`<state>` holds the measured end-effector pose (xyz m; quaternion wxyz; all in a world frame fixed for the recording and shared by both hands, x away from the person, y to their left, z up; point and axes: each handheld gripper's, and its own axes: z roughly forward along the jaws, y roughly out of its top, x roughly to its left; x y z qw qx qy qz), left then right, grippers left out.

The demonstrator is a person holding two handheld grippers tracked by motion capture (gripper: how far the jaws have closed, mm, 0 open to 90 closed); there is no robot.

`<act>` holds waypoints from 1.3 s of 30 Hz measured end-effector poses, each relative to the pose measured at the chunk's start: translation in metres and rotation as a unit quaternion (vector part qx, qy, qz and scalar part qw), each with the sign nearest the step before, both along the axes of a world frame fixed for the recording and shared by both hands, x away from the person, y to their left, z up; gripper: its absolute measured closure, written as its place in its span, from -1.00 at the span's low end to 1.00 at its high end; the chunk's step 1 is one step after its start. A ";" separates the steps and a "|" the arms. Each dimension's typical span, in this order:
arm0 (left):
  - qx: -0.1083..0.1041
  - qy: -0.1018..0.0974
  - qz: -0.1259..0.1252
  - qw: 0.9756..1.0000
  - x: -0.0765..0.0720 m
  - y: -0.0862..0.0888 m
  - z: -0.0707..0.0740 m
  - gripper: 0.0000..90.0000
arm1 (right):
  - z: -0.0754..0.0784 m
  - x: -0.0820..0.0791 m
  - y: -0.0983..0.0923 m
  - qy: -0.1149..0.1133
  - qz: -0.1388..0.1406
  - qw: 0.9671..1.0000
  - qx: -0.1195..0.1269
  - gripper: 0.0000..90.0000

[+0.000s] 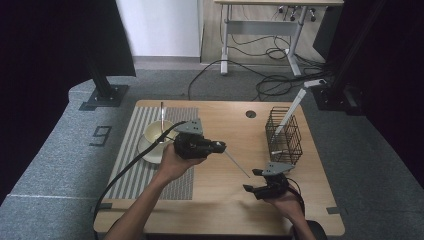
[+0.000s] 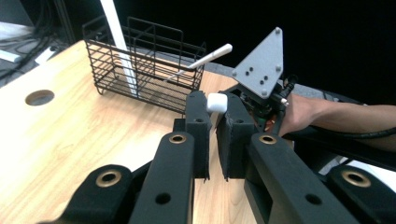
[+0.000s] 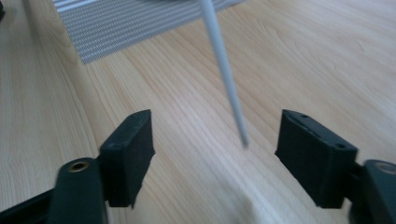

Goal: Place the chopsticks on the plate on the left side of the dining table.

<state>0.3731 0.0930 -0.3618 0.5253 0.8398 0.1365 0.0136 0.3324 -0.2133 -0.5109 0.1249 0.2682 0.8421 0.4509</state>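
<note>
My left gripper [image 1: 221,146] hangs over the middle of the wooden table [image 1: 220,205], shut on a thin white stick [image 1: 236,164] that slants down to the right. In the left gripper view its pads [image 2: 198,116] pinch the stick's thick white end [image 2: 216,102]. My right gripper [image 1: 250,180] stands open near the front right, just by the stick's thin tip. In the right gripper view that stick [image 3: 225,70] comes down between the wide black jaws of the gripper [image 3: 215,149] without touching either pad.
A black wire basket [image 1: 284,136] at the right holds white utensils [image 1: 291,109]. A cream bowl [image 1: 156,134] on a plate sits on a striped placemat [image 1: 132,172] at the left, with another thin stick [image 1: 162,112] leaning in it. A round hole [image 1: 251,114] marks the tabletop's back edge.
</note>
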 end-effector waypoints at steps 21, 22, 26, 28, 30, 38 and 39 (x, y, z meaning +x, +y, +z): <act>0.005 0.032 -0.025 0.999 0.003 -0.005 -0.010 0.85 | 0.016 0.008 0.022 -0.026 0.081 0.996 0.031 0.83; 0.004 0.034 -0.025 0.999 0.004 -0.004 -0.010 0.85 | 0.017 0.007 0.022 -0.029 0.085 0.996 0.030 0.85; 0.007 0.007 -0.001 1.000 0.006 -0.001 -0.010 0.65 | 0.018 0.003 0.023 -0.033 0.102 0.994 0.033 0.89; 0.004 -0.004 0.021 1.000 0.007 0.001 -0.009 0.29 | 0.018 0.003 0.024 -0.030 0.102 0.994 0.027 0.90; 0.000 -0.016 0.049 0.999 0.008 0.003 -0.008 -0.01 | 0.017 0.003 0.025 -0.023 0.101 0.994 0.020 0.90; 0.011 -0.021 0.094 0.995 0.014 0.008 -0.020 -0.46 | 0.014 0.001 0.027 -0.009 0.106 0.994 -0.001 0.90; 0.012 -0.019 0.095 0.995 0.014 0.008 -0.022 -0.46 | 0.015 0.001 0.028 -0.008 0.108 0.994 -0.002 0.90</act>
